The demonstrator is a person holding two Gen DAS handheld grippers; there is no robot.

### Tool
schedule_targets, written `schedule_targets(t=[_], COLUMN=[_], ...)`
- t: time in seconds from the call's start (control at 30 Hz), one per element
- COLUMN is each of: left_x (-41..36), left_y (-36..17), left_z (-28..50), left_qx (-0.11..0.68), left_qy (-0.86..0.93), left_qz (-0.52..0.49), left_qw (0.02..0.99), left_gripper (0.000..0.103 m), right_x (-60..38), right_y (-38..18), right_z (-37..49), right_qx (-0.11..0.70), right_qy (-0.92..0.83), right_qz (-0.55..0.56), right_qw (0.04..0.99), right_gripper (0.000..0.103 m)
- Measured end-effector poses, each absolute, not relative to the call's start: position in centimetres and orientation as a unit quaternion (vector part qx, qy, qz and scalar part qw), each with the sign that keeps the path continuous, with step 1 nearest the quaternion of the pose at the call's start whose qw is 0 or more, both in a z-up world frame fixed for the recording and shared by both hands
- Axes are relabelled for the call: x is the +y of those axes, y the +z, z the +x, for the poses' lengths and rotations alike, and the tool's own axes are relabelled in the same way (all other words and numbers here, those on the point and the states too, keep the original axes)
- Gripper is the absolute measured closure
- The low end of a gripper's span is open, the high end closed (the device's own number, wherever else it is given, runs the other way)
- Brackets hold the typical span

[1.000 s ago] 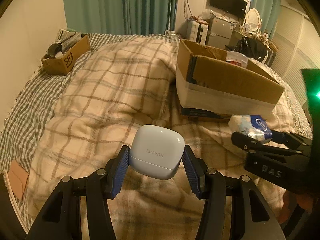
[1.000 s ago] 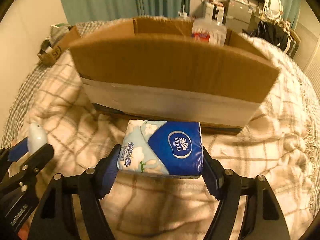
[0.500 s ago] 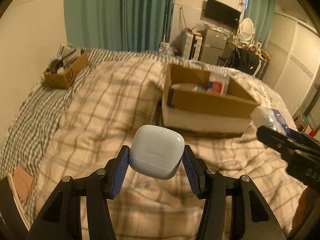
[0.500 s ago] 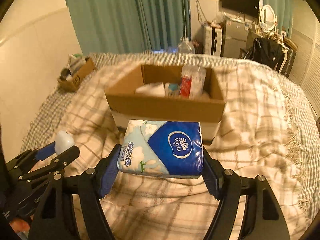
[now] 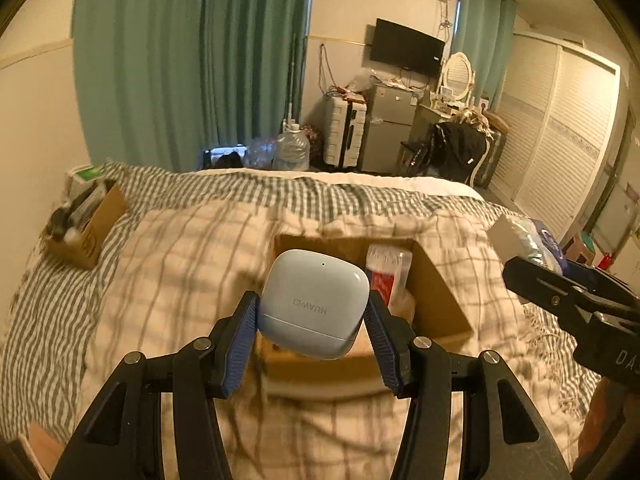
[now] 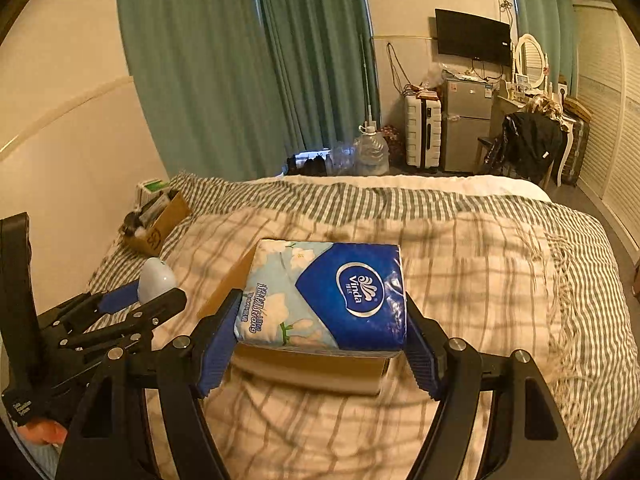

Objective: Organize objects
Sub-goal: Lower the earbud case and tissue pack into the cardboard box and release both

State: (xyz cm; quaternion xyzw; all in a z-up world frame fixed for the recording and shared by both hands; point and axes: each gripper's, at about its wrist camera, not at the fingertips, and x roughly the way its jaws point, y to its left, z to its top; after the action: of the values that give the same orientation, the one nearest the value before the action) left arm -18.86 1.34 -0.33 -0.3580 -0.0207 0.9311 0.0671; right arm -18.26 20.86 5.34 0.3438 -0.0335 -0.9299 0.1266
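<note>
Nearest in the left wrist view, we hold the left gripper point(image 5: 312, 320) with its blue-padded fingers point(image 5: 240, 340) clamped on both sides of a pale blue earbud case point(image 5: 314, 304). The case carries the lettering HUAWEI and sits tilted, held in the air in front of the cardboard box point(image 5: 440, 300).

In the right wrist view, we hold the right gripper point(image 6: 320, 320) with its blue pads point(image 6: 216, 344) pressed against the two ends of a tissue pack point(image 6: 324, 296). The pack is blue and floral with a Vinda logo, and it hides most of the cardboard box behind it.

The box stands on the plaid blanket point(image 5: 180, 280) near the middle of the bed point(image 6: 580, 240). Its top is open. A clear packet with a red label point(image 5: 390, 272) stands upright against the right inner wall. We cannot tell what else the box contains, as the earbud case covers the left part.

At the right edge of the left wrist view, the right gripper appears side-on with the tissue pack in its grasp.

Farther back, a smaller cardboard box point(image 5: 92, 236) holding mixed items sits at the far left edge of the bed, on the green striped cover point(image 6: 360, 196).

Beyond the bed we see green curtains point(image 6: 248, 72), a water jug point(image 5: 292, 148), a white suitcase point(image 5: 344, 136), a small refrigerator point(image 5: 390, 128) and a wall-mounted television point(image 6: 472, 36).
</note>
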Motion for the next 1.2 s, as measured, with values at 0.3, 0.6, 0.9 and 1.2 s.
schedule_targets(t=[0.3,0.6,0.9,1.2], left_x=[3.7,4.8,4.6,2.7], left_y=[-5.2,-9.5,-6.0,2.6], left_z=[-25.1,-27.2,-25.8,-21.5], left_qx=[0.008,0.016,0.029,0.008], left_qy=[0.912,0.892,0.915,0.94], left_qz=[-0.405,-0.442,-0.395,-0.334], left_qw=[0.073,0.092,0.081,0.062], left_gripper=[0.049,0.047,0.003,0.0], right_x=[20.7,22.2,23.9,24.7], right_y=[0.2,-4.1,-0.8,7.7], right_z=[-24.9,-26.7,-25.6,-19.9], right_qx=[-0.035,-0.06,-0.077,-0.047], right_qy=[-0.91,-0.899,-0.918,-0.948], right_qz=[0.393,0.413,0.372,0.304], right_qw=[0.126,0.134,0.114,0.082], right_gripper=[0.031,0.028,0.005,0.0])
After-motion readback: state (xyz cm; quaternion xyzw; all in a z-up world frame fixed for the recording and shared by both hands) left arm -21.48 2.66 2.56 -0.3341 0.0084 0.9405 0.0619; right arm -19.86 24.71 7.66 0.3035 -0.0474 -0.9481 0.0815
